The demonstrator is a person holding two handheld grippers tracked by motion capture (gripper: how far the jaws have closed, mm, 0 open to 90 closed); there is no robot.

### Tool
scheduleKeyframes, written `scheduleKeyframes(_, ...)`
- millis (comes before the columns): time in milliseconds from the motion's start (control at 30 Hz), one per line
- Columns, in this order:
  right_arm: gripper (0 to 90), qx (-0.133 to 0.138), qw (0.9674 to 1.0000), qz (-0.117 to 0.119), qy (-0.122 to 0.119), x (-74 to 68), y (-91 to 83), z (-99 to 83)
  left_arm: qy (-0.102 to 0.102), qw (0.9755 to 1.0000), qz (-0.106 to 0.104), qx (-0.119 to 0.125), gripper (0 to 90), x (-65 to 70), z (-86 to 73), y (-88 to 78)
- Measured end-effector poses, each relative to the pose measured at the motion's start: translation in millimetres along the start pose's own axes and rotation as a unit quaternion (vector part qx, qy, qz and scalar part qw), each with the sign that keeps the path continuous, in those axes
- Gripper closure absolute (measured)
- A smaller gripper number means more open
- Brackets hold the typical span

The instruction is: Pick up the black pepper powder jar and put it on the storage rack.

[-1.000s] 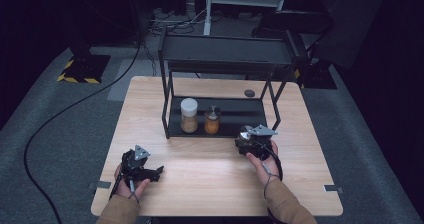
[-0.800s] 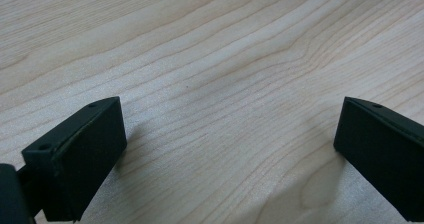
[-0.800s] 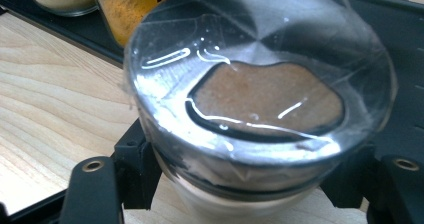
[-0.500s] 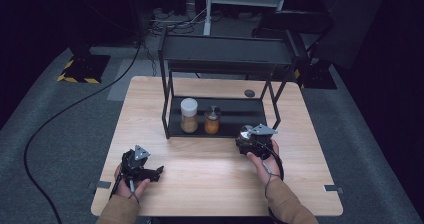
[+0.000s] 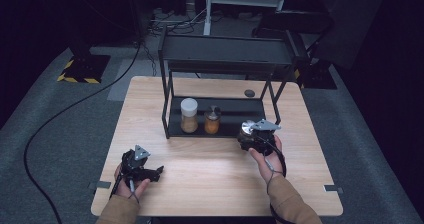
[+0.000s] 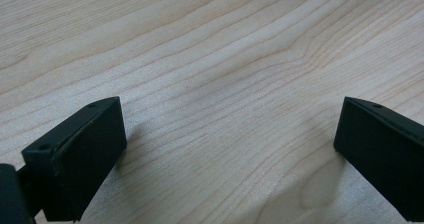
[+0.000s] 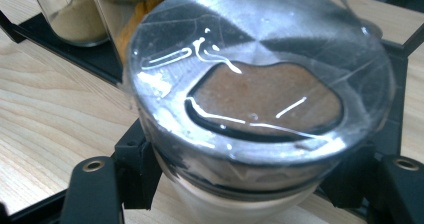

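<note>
The spice jar with the silver lid (image 7: pixel 260 84) is held in the right gripper (image 5: pixel 250 136), whose two black jaws press on its sides just under the lid. Through a clear window in the lid a brown powder is visible. In the high view the silver lid (image 5: pixel 247 127) is seen just in front of the lower shelf of the black rack (image 5: pixel 225 51), at its right part, and above the wooden table (image 5: pixel 215 169). The right hand (image 5: pixel 265 151) carries this gripper near the right front leg of the rack.

On the lower shelf stand two other jars close beside each other: a taller jar with a white lid (image 5: pixel 189 115) and a shorter jar with orange content (image 5: pixel 212 120). In the right gripper view these two are behind the held jar, at the upper left.

The left gripper (image 5: pixel 145 170) rests low on the table at the front left, well apart from the rack, in the left hand (image 5: pixel 129 181). Its jaws stand wide open with only bare wood between them
</note>
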State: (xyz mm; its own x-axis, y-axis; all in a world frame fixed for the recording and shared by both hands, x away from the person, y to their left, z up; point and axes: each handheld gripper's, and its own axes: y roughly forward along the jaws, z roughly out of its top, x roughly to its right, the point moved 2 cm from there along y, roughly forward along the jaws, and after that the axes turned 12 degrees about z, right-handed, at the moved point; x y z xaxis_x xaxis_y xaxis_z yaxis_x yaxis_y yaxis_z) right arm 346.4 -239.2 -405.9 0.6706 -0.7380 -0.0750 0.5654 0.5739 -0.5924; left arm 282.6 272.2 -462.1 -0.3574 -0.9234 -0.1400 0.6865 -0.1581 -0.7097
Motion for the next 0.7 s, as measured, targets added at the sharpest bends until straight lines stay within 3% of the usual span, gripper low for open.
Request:
scheduleKeyframes(400, 31.1, 0.008, 0.9999, -0.002, -0.015, -0.1, -7.5, 19.6, -0.001, 1.0, 0.001, 0.0, 0.2, 0.5, 0.1, 0.1)
scheduleKeyframes(700, 31.1, 0.009, 0.9998, 0.0, -0.019, 3.3, -3.1, 34.5, -0.001, 1.0, 0.001, 0.0, 0.2, 0.6, 0.0, 0.2)
